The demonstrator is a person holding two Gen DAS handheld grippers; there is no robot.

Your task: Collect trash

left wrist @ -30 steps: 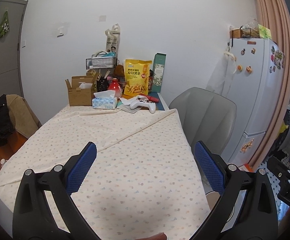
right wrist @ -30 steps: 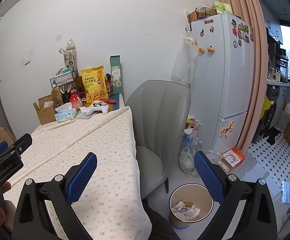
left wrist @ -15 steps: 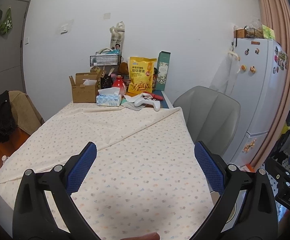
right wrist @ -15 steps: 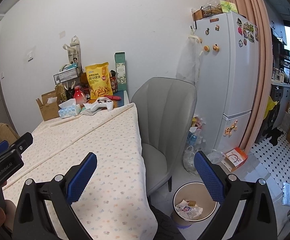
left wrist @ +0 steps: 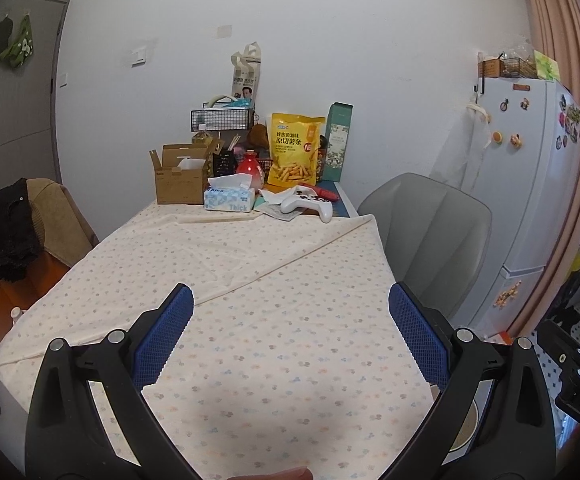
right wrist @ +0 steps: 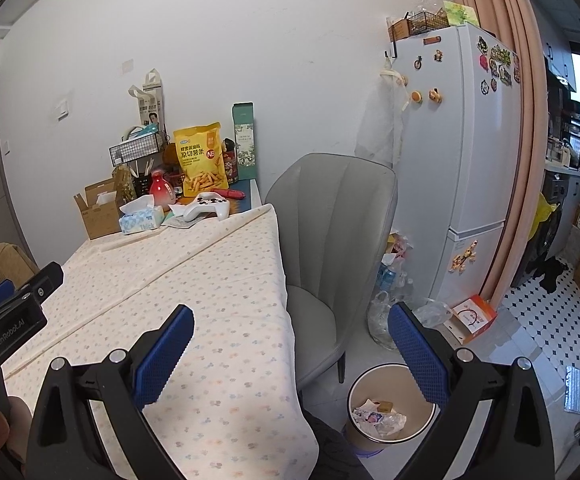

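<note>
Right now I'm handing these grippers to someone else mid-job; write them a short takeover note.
Left gripper: open, empty, over the tablecloth.
Right gripper: open, empty, at the table's edge above the trash bin.
Bin on the floor by the grey chair, some crumpled trash inside.
Near cloth shows no litter.
Left: check the far-end clutter, such as the crumpled white paper beside the game controller.
</note>
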